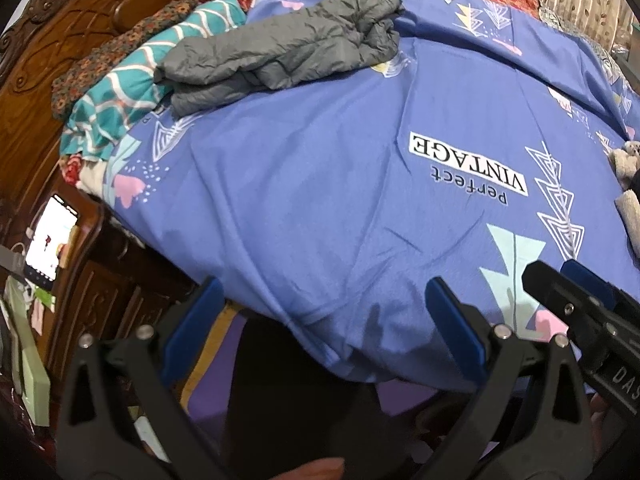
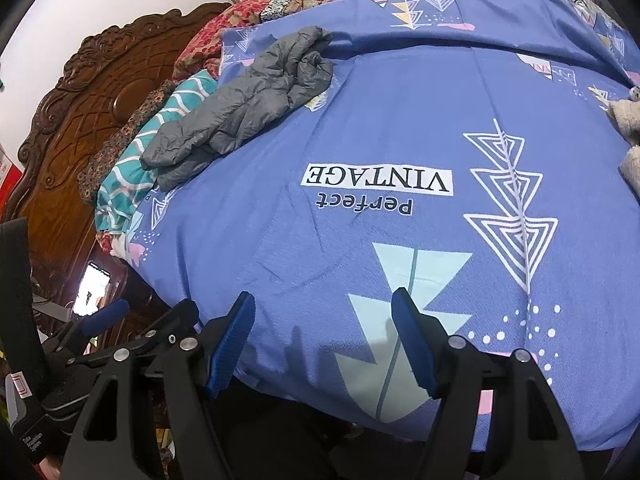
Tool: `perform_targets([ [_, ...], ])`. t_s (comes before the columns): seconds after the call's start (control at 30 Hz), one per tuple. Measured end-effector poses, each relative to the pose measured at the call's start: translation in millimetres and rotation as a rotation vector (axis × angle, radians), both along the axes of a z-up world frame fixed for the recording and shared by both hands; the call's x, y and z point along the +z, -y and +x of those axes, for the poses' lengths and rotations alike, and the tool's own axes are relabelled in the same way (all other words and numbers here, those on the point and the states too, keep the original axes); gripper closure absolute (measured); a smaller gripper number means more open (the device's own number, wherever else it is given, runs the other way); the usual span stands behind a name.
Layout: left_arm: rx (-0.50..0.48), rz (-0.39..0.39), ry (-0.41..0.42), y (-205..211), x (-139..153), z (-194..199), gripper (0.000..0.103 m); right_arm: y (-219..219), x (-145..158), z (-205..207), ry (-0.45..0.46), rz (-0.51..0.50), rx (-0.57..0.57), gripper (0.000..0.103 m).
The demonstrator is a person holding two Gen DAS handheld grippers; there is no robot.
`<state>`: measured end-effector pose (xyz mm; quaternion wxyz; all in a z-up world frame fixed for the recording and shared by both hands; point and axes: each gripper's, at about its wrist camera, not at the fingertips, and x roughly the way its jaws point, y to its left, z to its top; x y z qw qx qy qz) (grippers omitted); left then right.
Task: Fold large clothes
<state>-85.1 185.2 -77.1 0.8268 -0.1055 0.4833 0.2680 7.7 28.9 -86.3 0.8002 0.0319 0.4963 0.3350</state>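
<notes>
A grey crumpled garment (image 1: 280, 54) lies bunched at the far left of the bed, on a blue printed bedsheet (image 1: 320, 184) with the words "perfect VINTAGE". It also shows in the right wrist view (image 2: 244, 108), on the same sheet (image 2: 400, 120). My left gripper (image 1: 324, 320) is open and empty, held over the sheet's near edge. My right gripper (image 2: 324, 328) is open and empty, over the sheet's near edge, to the right of the left gripper. Both are well short of the garment.
A teal and white patterned cloth (image 1: 132, 84) and floral bedding (image 1: 108, 52) lie left of the garment by the carved wooden headboard (image 1: 60, 40). A lit phone (image 1: 50, 240) stands on the bedside cabinet. A beige plush item (image 2: 628, 120) lies at the right edge.
</notes>
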Motion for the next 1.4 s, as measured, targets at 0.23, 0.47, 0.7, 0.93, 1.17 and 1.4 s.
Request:
perform_targets([
  [0.23,0.000,-0.002,-0.003,-1.0,-2.0,0.4,0.006,-1.7,-2.5,-0.2,-0.011,-0.002,-0.001,0.014],
  [0.47,-0.003,0.001,0.003,-0.4,-1.3,-0.1,0.006,0.1,-3.1,1.1,-0.012,-0.003,0.001,0.014],
  [0.7,-0.008,0.018,0.028,2.7,5.4,-2.8,0.006,0.8,1.1,-2.9,0.006,-0.001,0.003,0.014],
  [0.93,-0.010,0.023,0.037,4.4,7.7,-4.0,0.006,3.0,2.7,-2.8,0.008,0.002,0.003,0.014],
  [1.17,-0.012,0.032,0.043,5.2,10.1,-5.0,0.006,4.6,4.4,-4.1,0.007,0.006,-0.001,0.014],
  [1.4,-0.006,0.032,0.033,3.1,8.6,-6.2,0.006,5.8,3.9,-3.4,0.005,0.006,0.001,0.014],
])
